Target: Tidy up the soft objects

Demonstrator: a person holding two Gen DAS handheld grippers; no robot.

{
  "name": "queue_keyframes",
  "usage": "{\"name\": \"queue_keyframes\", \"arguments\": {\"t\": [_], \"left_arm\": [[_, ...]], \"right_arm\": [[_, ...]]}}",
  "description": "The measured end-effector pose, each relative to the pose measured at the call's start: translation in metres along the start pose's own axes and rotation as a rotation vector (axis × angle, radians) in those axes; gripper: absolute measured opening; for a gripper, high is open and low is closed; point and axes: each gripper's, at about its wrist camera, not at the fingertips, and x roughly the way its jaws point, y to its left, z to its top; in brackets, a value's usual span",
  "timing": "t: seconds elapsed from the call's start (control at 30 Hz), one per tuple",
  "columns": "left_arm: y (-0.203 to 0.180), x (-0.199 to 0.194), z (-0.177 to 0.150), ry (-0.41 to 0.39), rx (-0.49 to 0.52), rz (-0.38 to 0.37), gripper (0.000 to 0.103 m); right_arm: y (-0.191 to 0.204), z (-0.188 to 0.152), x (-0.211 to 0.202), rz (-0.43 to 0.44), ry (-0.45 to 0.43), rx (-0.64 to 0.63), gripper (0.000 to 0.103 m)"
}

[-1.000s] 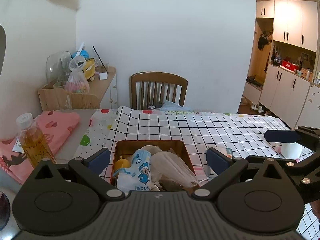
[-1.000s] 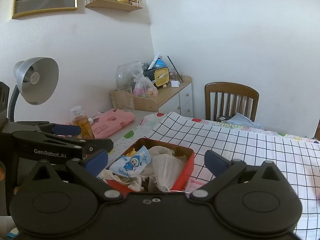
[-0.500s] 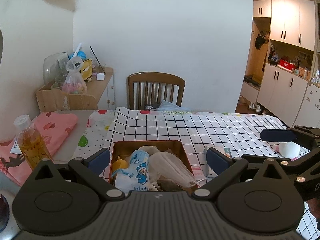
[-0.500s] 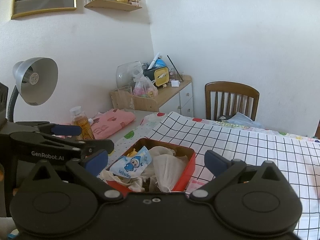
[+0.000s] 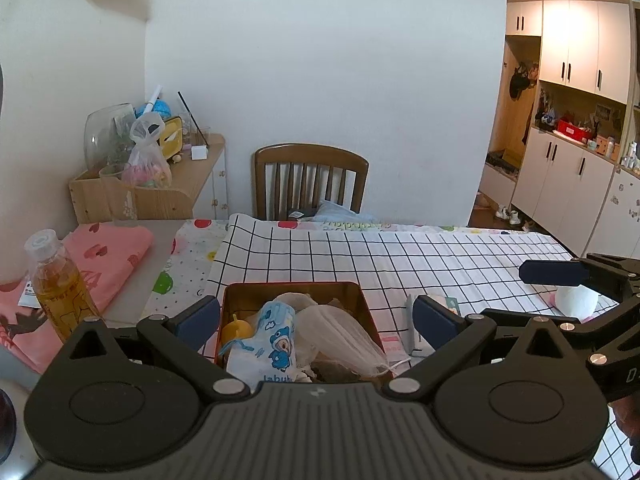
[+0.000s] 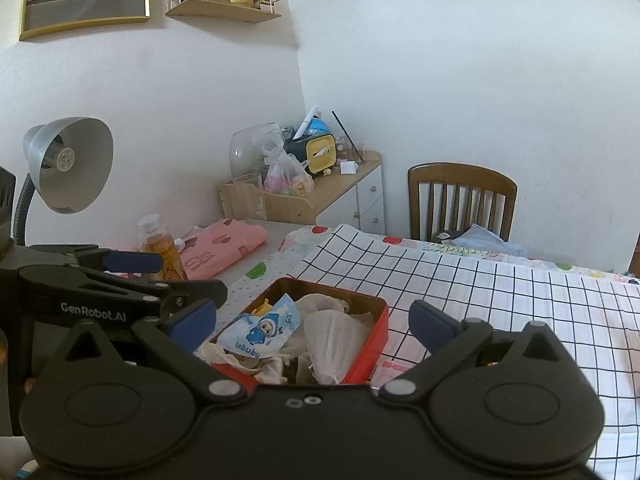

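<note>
Little shift since earlier frames: left view has drifted slightly, chair and bottle sit marginally further left; tin contents unchanged. Left gripper point(image 5: 316, 316) spread wide, holding nothing; right gripper point(image 6: 312, 318) likewise wide, empty. Red tin point(image 6: 374, 344) lies just ahead of and below both, between fingertips; inside it: blue labubu packet point(image 6: 262, 330), translucent mesh pouch point(image 5: 340, 334), crumpled cloths, small yellow toy point(image 5: 236, 328). Step judged: approach before first pick. Next move calls for descent onto one soft item, pouch or packet, then closing of jaws.
</note>
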Motion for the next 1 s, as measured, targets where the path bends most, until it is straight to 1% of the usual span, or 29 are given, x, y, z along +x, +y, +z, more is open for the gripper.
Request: {"name": "queue_keyframes", "arguments": {"t": [0.63, 1.0], "left_arm": [[-0.001, -0.0014, 0.0002, -0.006, 0.004, -0.002, 0.103], [-0.002, -0.0012, -0.001, -0.004, 0.005, 0.012, 0.103]], "right_arm": [[0.0013, -0.0006, 0.0021, -0.046, 0.011, 0.006, 0.103], [0.0008, -0.001, 0.0027, -0.048, 0.016, 0.006, 0.103]]}}
